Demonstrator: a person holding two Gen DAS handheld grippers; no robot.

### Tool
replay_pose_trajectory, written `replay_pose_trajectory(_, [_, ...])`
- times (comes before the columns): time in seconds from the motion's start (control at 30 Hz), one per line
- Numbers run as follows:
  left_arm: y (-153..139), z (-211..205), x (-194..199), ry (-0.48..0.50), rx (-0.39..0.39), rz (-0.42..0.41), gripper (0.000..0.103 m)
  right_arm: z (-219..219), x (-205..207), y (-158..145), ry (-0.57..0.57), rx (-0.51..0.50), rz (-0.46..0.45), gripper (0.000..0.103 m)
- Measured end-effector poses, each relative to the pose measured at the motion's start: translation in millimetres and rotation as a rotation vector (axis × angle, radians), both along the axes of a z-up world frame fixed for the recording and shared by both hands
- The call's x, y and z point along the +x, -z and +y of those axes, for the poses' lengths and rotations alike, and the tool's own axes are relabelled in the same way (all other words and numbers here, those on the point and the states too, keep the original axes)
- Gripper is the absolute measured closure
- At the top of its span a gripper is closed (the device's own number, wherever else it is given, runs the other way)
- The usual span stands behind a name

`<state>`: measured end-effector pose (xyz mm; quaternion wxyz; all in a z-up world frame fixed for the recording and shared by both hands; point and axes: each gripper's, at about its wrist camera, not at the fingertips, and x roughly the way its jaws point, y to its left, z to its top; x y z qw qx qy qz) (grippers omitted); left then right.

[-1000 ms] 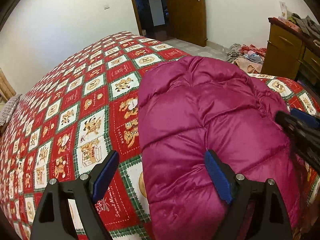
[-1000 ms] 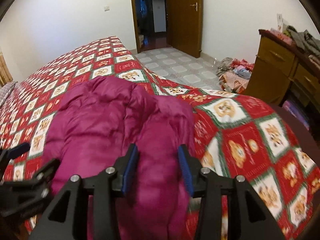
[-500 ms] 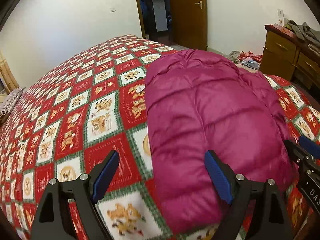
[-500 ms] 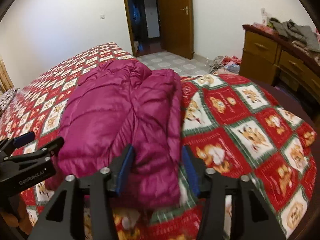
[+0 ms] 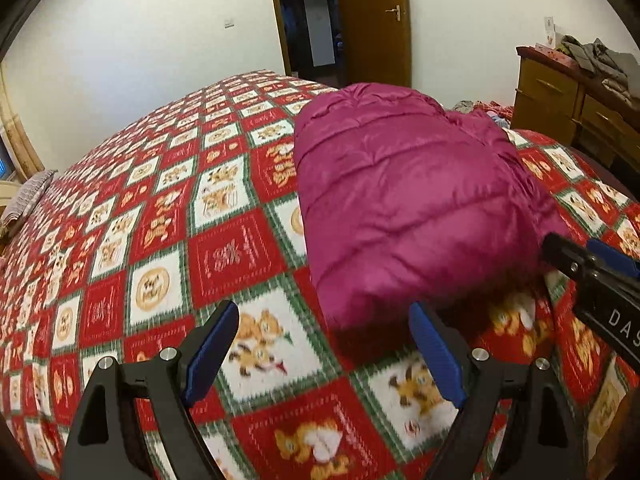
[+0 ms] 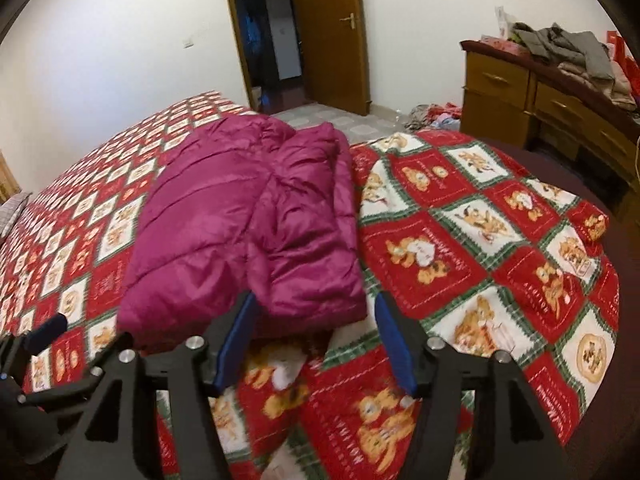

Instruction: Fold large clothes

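A magenta puffer jacket [image 5: 408, 200] lies folded in a compact bundle on the bed; it also shows in the right wrist view [image 6: 248, 224]. My left gripper [image 5: 324, 352] is open and empty, above the bedspread just short of the jacket's near edge. My right gripper [image 6: 316, 340] is open and empty, above the bedspread at the jacket's near edge. The right gripper's tip shows at the right edge of the left wrist view [image 5: 592, 264]. The left gripper shows at the lower left of the right wrist view [image 6: 44, 332].
The bed wears a red, white and green checked bedspread [image 5: 168, 220] with bear prints. A wooden dresser [image 6: 540, 104] piled with clothes stands at the right. Clothes lie on the floor [image 6: 436, 114] near an open wooden door [image 6: 332, 36].
Both grippers have drawn back from the jacket toward the bed's near edge and risen. The right gripper's jaws have widened. The jacket stays folded on the bed.
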<state>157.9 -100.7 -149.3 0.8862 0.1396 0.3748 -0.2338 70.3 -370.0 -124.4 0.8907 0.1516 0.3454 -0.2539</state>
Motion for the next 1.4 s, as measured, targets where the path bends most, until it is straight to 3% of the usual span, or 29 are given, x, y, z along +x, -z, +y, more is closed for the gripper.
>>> replay_pose_trajectory(0.17, [-11, 12, -24, -0.013, -0.023, -0.021, 0.015, 20, -20, -5, -0.053, -0.07, 0.023, 0.039])
replay_pose_trajectory(0.4, [-29, 31, -58, -0.062, -0.034, -0.05, 0.015, 26, -65, -17, -0.055, -0.024, -0.07, 0.032])
replay_pose_trajectory(0.57, [-48, 51, -74, -0.077, -0.096, -0.049, 0.015, 29, -84, -35, -0.061, -0.026, -0.119, 0.031])
replay_pose_trajectory(0.77, [-78, 70, -94, -0.119, -0.119, -0.173, 0.015, 44, -96, -65, -0.089, -0.09, -0.207, 0.03])
replay_pose_trajectory(1.07, [-123, 87, -122, -0.147, -0.225, -0.29, 0.015, 79, -127, -119, -0.127, -0.244, -0.377, 0.021])
replay_pose_trajectory(1.4, [-154, 100, -145, -0.146, -0.294, -0.396, 0.014, 89, -138, -134, -0.149, -0.275, -0.469, 0.017])
